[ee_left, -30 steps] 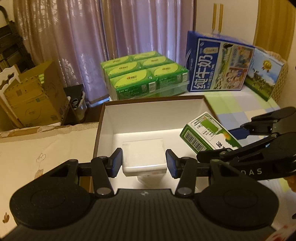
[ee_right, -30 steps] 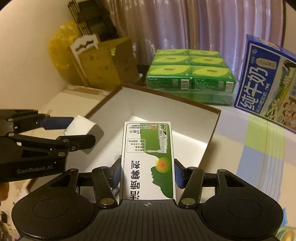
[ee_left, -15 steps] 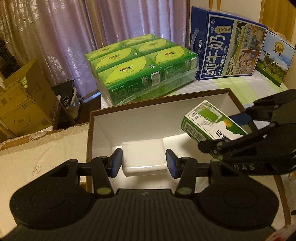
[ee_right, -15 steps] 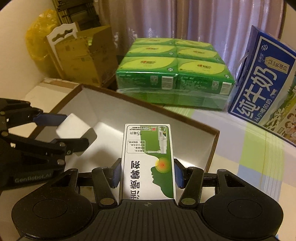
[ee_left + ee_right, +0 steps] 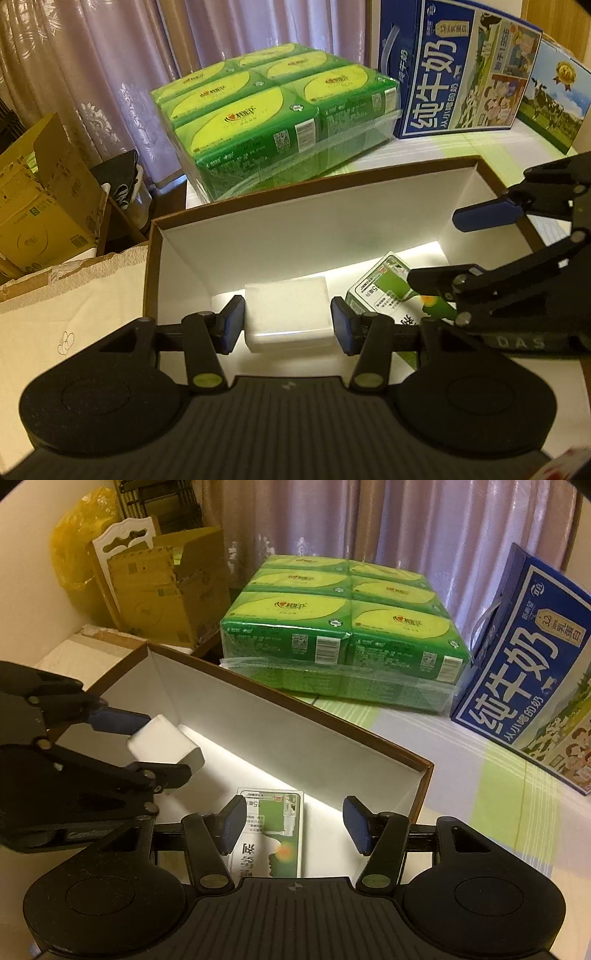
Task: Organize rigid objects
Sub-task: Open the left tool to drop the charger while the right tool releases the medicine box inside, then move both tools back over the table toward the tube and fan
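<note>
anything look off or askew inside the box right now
Nothing looks damaged or spilled. The green and white carton lies flat on the floor of the open box, between the opening jaws of the right gripper, roughly square to the walls. The white block is clamped in the left gripper.
</note>
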The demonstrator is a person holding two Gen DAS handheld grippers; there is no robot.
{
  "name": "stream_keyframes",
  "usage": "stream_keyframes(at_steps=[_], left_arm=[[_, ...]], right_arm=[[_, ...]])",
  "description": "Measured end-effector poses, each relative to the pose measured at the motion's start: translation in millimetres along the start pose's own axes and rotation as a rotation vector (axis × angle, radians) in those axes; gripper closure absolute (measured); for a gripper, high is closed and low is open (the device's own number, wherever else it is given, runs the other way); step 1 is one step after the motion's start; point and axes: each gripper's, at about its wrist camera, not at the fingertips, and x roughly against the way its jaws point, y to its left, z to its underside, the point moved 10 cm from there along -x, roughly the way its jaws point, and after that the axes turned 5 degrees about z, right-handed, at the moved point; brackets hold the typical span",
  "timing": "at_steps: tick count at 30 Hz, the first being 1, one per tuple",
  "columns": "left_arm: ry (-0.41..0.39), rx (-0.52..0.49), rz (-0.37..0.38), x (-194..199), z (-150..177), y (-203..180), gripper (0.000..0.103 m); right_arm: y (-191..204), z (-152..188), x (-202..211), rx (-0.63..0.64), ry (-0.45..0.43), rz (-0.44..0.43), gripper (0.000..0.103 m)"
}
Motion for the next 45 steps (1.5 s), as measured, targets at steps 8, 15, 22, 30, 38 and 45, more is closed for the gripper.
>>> stream_keyframes(at_steps=[8, 15, 22, 30, 38, 45], left_arm=[[-0.020, 0.014, -0.001, 12, -2, 1, 0.041], [-0.021, 0.035, 0.001, 31, 7, -2, 0.040], [-0.029, 0.071, -0.006, 56, 19, -2, 0.040], [-0.068, 0.094, -0.012, 101, 34, -12, 0.040], [-0.097, 0.092, -0.008, 142, 54, -32, 0.040], [-0.122, 0.106, 0.004, 174, 74, -52, 0.040]], right_arm=[[4, 6, 15, -0.019, 0.000, -0.048, 0.047], [13, 15, 34, -0.021, -0.009, -0.073, 0.044], [18, 23, 58, -0.041, -0.026, -0.087, 0.042], [24, 41, 96, -0.092, -0.053, -0.114, 0.041], [30, 58, 142, -0.120, -0.099, -0.122, 0.041], [32, 78, 176, -0.166, -0.123, -0.132, 0.041]])
